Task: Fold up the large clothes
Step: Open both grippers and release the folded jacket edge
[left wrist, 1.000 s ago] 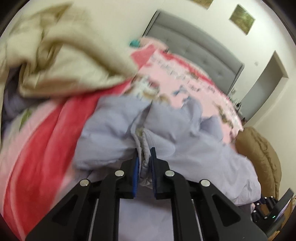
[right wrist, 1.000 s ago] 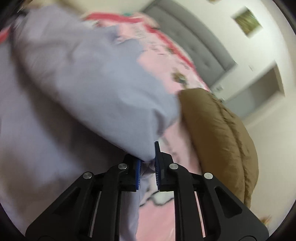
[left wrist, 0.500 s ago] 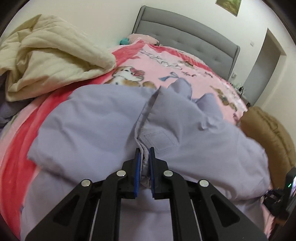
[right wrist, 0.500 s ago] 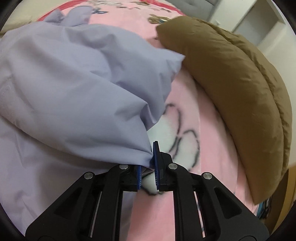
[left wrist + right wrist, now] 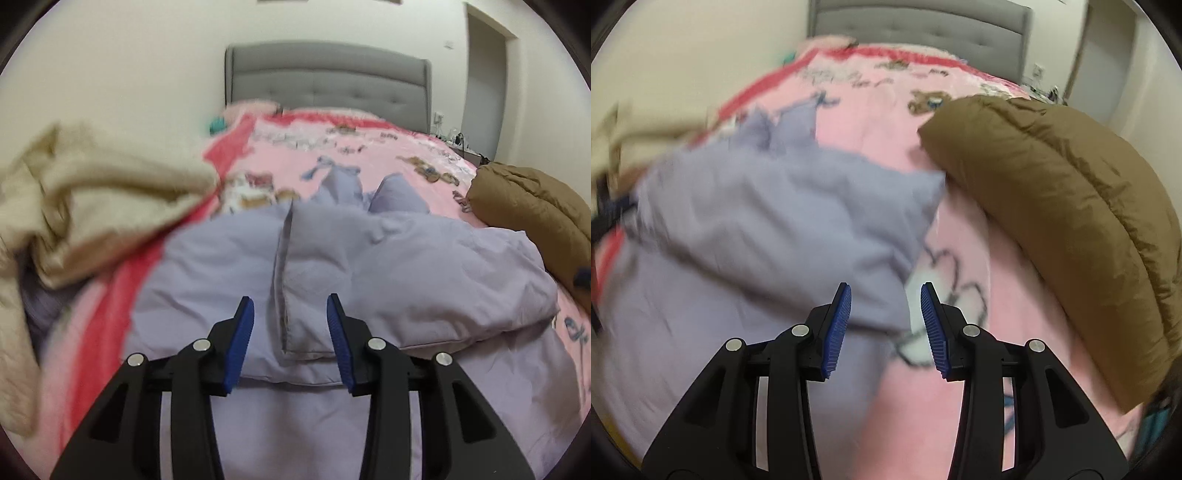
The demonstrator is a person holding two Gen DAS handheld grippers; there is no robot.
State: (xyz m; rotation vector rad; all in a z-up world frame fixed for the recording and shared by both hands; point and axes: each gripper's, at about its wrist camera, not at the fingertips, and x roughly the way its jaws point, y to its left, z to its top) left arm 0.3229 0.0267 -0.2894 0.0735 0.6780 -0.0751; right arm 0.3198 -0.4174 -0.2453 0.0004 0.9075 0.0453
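A large lilac padded garment (image 5: 388,266) lies on the pink bed, its upper part folded back over its lower part, with the front opening seam running down the middle. My left gripper (image 5: 291,314) is open and empty just above the folded edge at that seam. In the right wrist view the same lilac garment (image 5: 768,214) fills the left half. My right gripper (image 5: 885,301) is open and empty over the garment's right corner, where it meets the pink blanket.
A brown puffy jacket (image 5: 532,206) (image 5: 1071,206) lies on the bed's right side, touching the lilac garment. A cream quilted blanket (image 5: 81,206) is heaped at the left. The pink cartoon blanket (image 5: 369,155) covers the bed up to a grey headboard (image 5: 328,81).
Both grippers were shut on the lilac garment's edge and have let go and opened. The folded part now rests flat. Both grippers have drawn back slightly.
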